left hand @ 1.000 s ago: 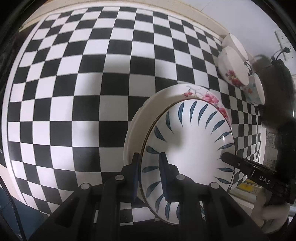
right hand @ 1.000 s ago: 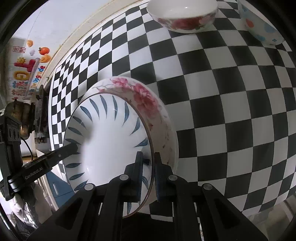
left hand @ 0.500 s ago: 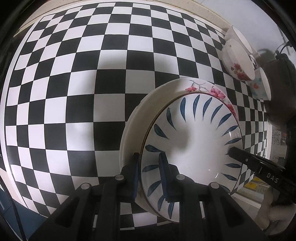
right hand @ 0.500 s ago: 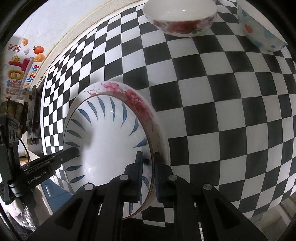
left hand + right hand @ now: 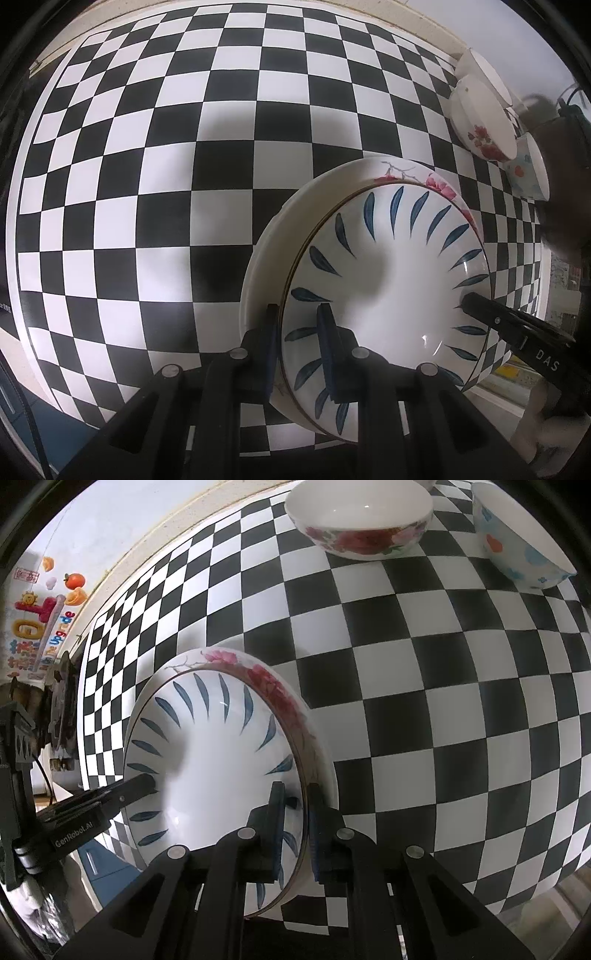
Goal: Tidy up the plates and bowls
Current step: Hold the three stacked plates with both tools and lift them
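- The leaf-pattern plate [image 5: 391,288] sits nested on top of the pink-flower plate [image 5: 332,206], and both grippers have it by opposite edges; the stack lies near the front edge of the checkered tablecloth [image 5: 147,184].
- The left gripper [image 5: 295,350] straddles the near rim on its side, one finger outside and one on the plate's face, clenched on the leaf-pattern plate.
- The right gripper [image 5: 295,827] does the same on the opposite rim. Its jaws have just been opening a touch, with the rim between them; the pads look to be pressing on it, so I read it as gripping too.
- The relation that matters: the plate lies directly beneath and between the two claws, each pointing steeply down, so neither hand is nearer. The line between the two grip points runs across the plate's middle; any release or lift ought to stay even along that line, or the plate will tip.
- I cannot tell whether the upper plate rests fully on the lower one or hangs just above it; the rims look very close all round.
- The top plate is glossy white with dark blue leaf strokes fanning around a plain centre and a thin dark rim line. The lower one is slightly wider, cream-white, with pink blossoms showing along the far edge.
- Well apart, at the far side of the cloth, stand the red-flower bowl [image 5: 362,520] and the blue-dotted bowl [image 5: 517,535], unstacked, which I judge to be the remaining work.
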`<state>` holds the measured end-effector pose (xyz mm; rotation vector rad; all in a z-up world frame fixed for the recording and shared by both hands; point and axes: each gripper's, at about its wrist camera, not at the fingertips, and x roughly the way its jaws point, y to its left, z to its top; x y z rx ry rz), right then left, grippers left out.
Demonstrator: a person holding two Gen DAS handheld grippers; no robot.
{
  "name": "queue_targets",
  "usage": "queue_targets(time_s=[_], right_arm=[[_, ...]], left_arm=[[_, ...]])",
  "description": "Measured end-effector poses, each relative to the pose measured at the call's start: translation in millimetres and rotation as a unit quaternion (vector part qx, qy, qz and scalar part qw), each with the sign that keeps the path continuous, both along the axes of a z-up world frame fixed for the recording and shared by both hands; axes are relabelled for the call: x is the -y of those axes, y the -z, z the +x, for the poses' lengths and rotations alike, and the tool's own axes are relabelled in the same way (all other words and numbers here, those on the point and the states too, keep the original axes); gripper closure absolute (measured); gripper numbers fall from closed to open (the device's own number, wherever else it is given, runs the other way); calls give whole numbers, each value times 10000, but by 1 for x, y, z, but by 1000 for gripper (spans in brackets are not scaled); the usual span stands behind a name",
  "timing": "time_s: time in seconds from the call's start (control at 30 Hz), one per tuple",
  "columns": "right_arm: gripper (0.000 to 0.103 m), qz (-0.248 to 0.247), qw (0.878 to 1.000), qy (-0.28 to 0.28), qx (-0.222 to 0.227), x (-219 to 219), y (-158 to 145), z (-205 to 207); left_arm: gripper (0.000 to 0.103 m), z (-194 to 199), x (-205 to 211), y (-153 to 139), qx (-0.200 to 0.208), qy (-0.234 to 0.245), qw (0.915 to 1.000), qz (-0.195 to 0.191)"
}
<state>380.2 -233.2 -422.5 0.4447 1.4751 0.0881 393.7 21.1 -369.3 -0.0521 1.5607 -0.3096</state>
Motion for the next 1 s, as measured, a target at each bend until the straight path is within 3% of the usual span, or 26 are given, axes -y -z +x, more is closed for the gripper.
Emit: queue_targets(time_s=[0.47, 0.67, 1.0], right_arm=[[86, -191, 9996, -72, -186, -7, -2, 0], [68, 45, 9993, -108, -347, -9, 0, 2], [67, -50, 9987, -132, -483, -13, -4, 1]], left_arm=[[85, 5, 14, 1, -255, 147, 9992, 254], [84, 12, 18, 4, -501, 182, 9982, 259], [84, 11, 18, -4, -474, 236, 9976, 448]])
